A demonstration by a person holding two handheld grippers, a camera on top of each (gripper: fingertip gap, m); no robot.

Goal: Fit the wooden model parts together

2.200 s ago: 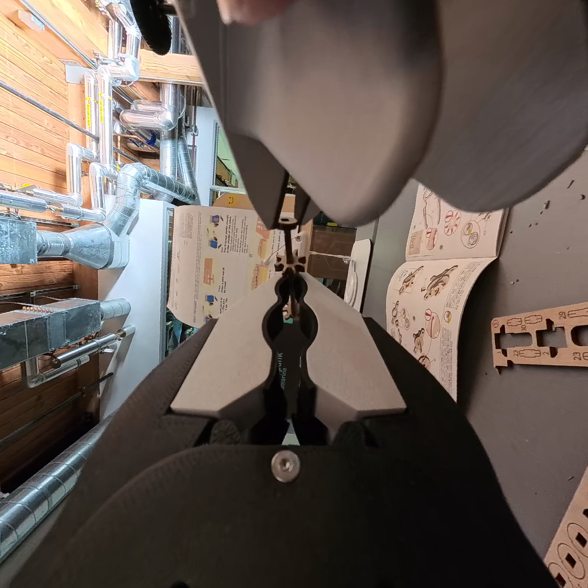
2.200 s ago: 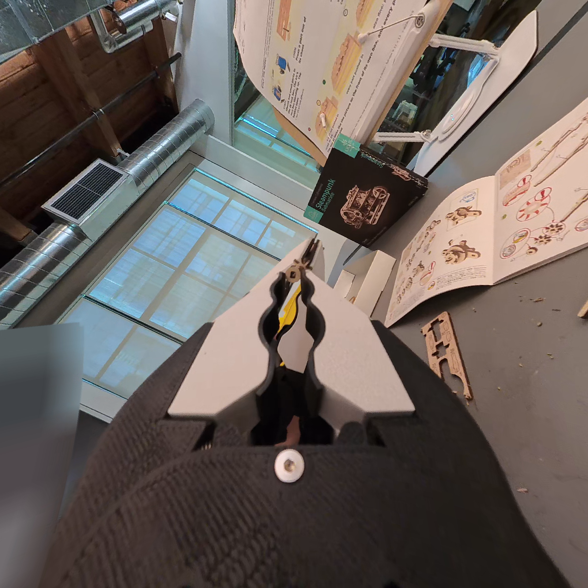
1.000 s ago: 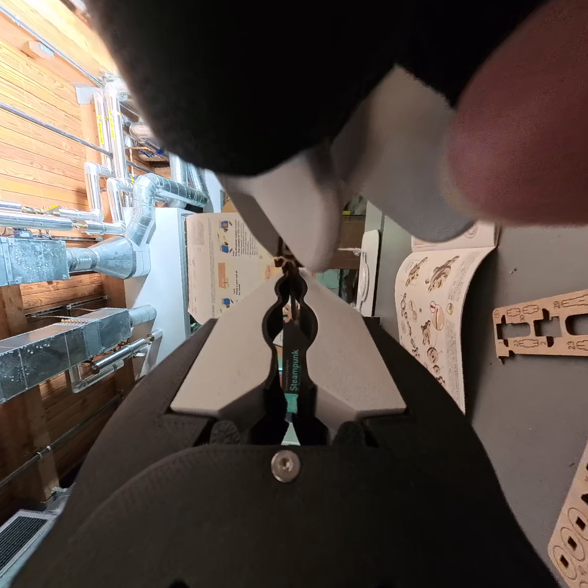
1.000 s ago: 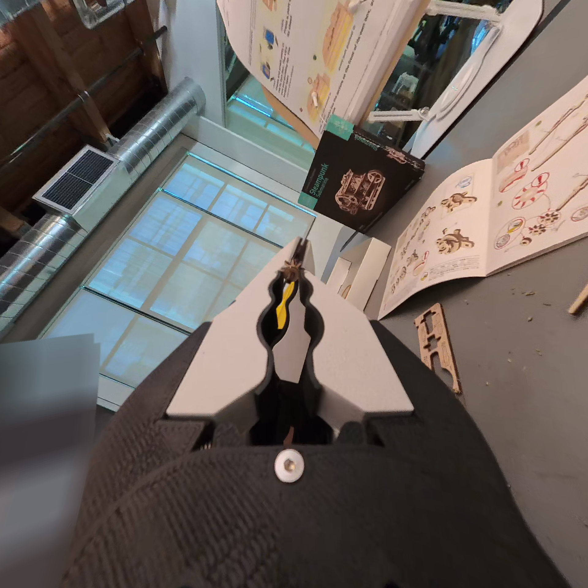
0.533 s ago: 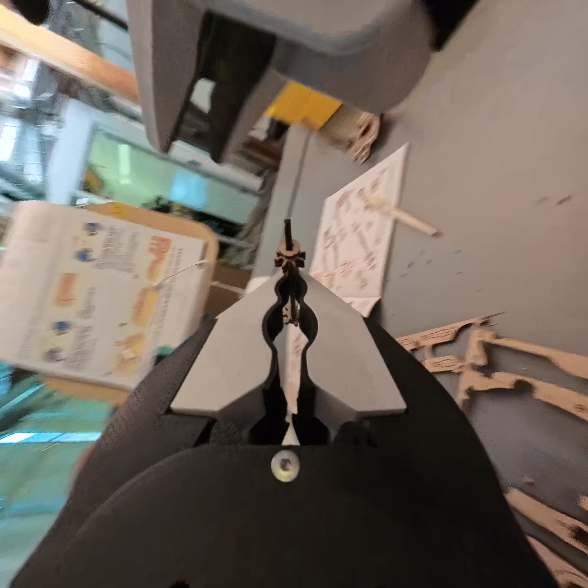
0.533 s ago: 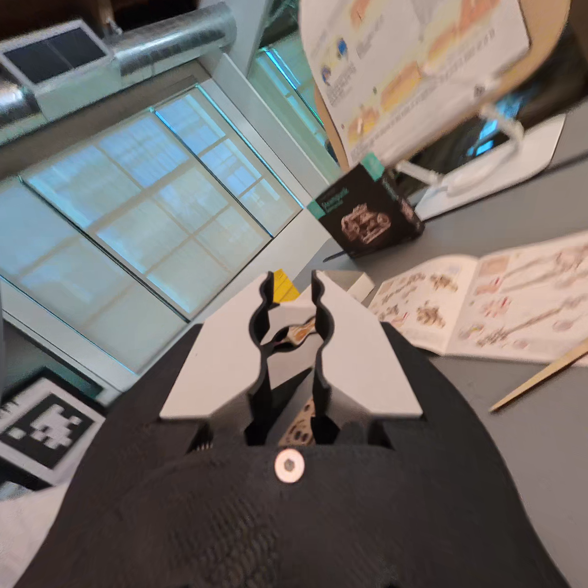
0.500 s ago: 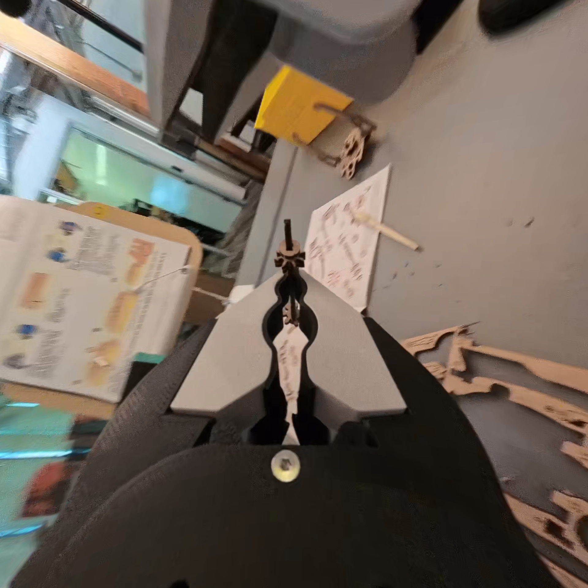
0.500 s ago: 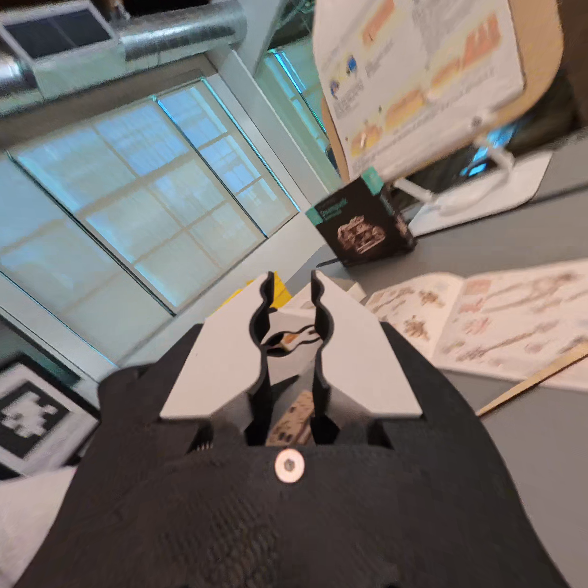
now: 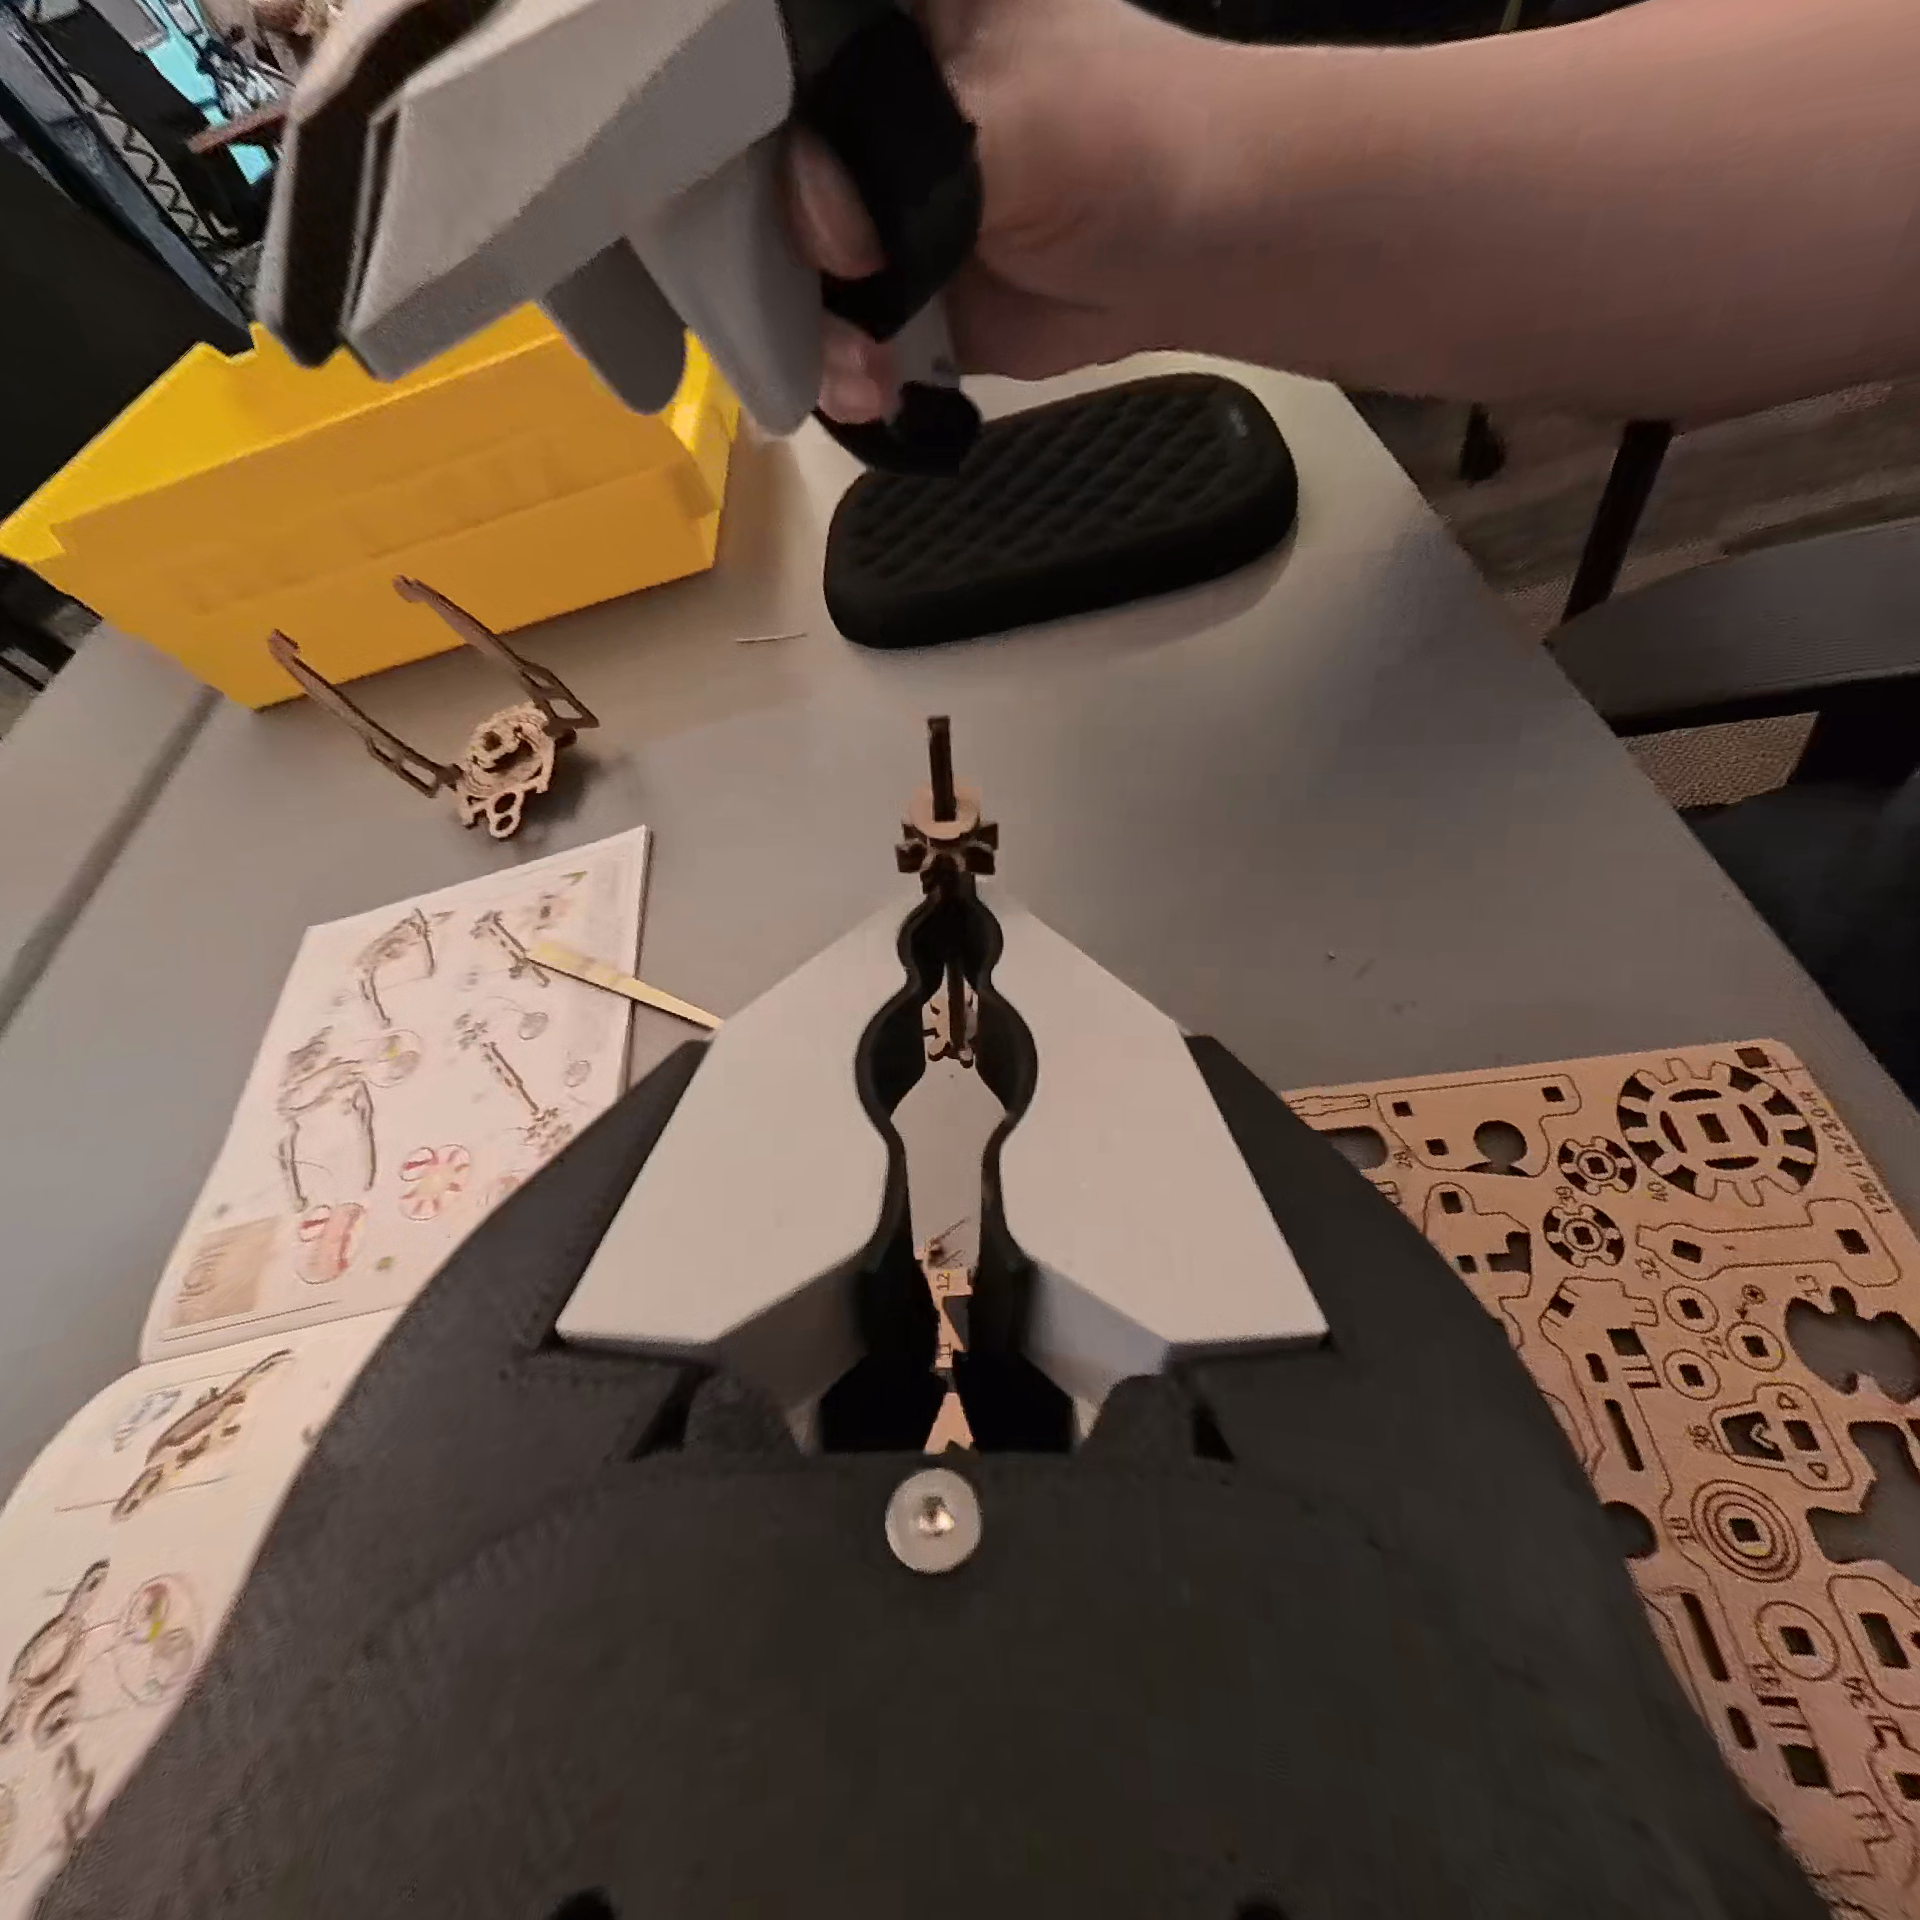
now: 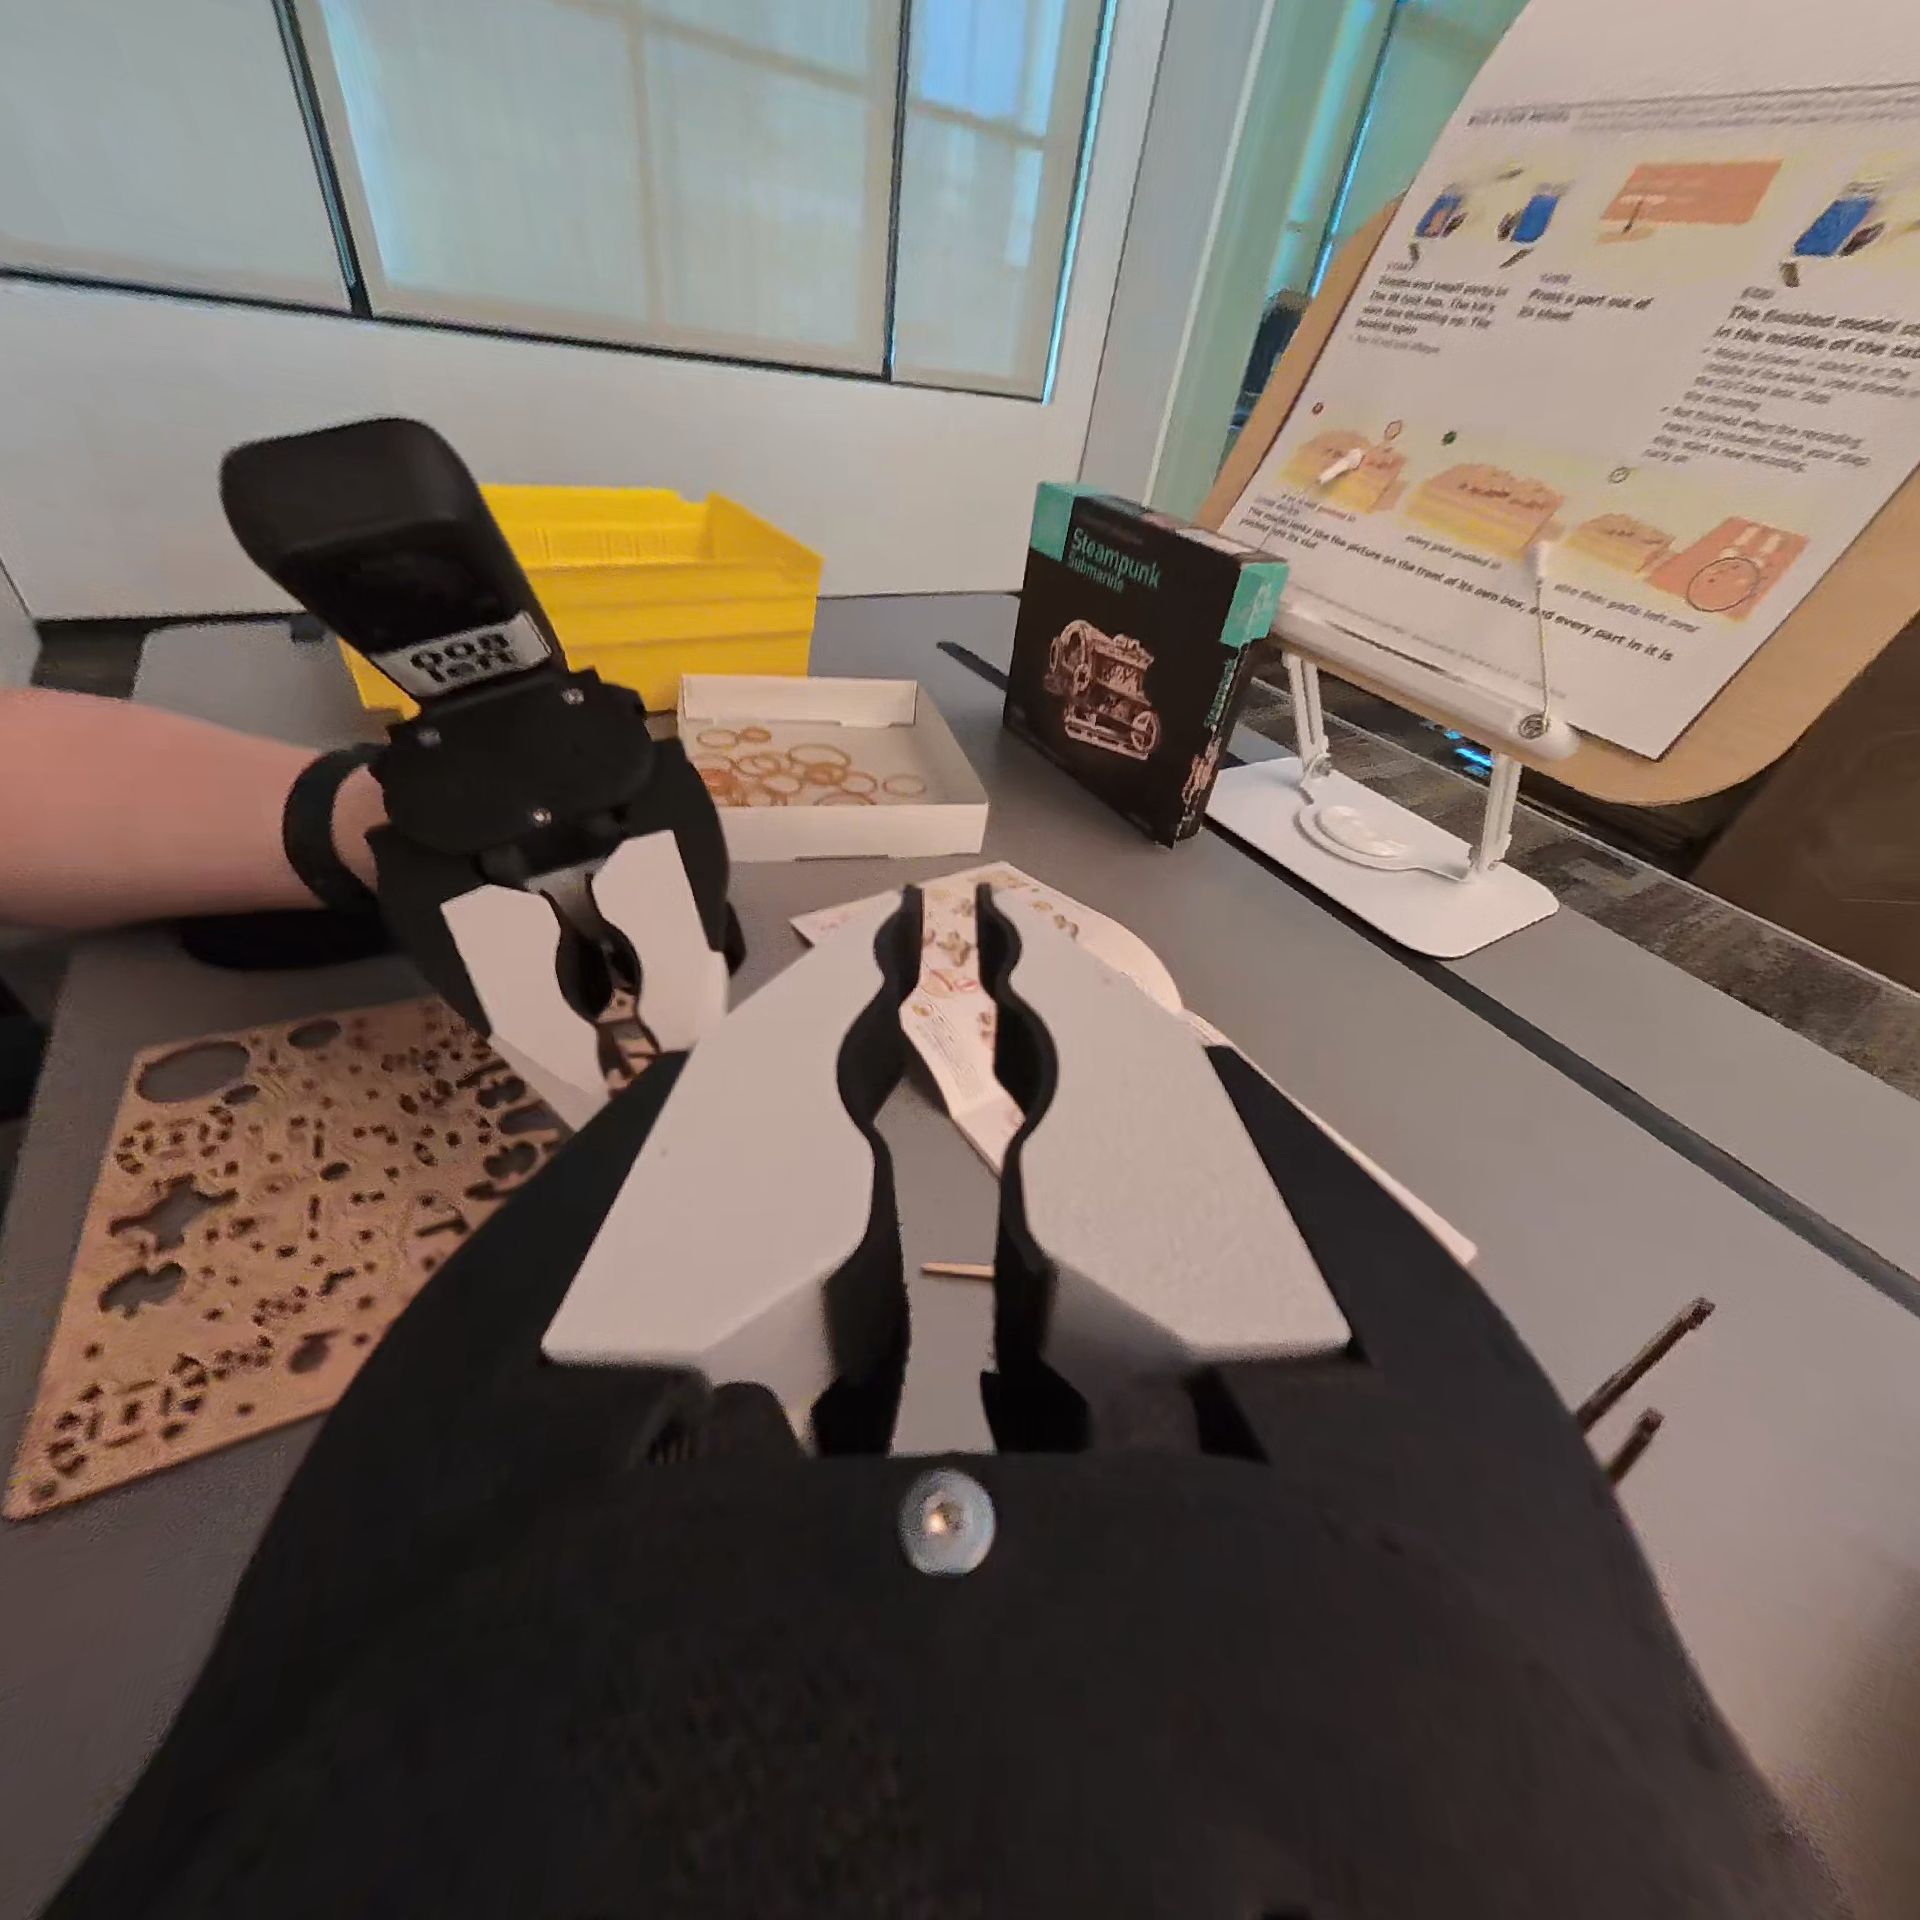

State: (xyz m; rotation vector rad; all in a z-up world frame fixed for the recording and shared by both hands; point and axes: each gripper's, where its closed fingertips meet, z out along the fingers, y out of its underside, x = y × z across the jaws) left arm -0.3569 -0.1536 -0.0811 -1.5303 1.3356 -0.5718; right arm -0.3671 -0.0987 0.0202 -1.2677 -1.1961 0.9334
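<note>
L claw [image 9: 943,902] is pinched tight on a small wooden gear-and-axle piece [image 9: 943,831]; the dark axle pokes up past the fingertips, w/ the gear sitting just above the tips. It hangs over bare grey worktop [image 9: 1299,831], w/ clear room ahead as far as the black ribbed pad [image 9: 1060,520].

R claw [image 10: 948,914] is narrowly parted and holds nothing; the open instruction booklet [image 10: 961,1049] shows through the gap. In the left wrist view it hangs high up top-left [image 9: 312,187], gripped by a hand [image 9: 1195,177], above the yellow bin [image 9: 395,520].

A part-built wooden sub-assembly [image 9: 457,717] w/ two dark arms lies on the worktop just in front of the bin, near the booklet's far edge. A pale stick [image 9: 623,982] lies across the booklet's corner.

The laser-cut plywood sheet [image 9: 1662,1299] sits to the right of L claw, its near end running out of frame.

Behind, in the right wrist view: white tray of rubber bands [image 10: 831,769], black kit box [image 10: 1132,655] upright, and a board on a white stand [image 10: 1621,416] near the worktop's right edge. Two dark sticks [image 10: 1642,1361] are at lower right. A toothpick-like sliver [image 10: 956,1270] lies between R claw's fingers, on the worktop.
</note>
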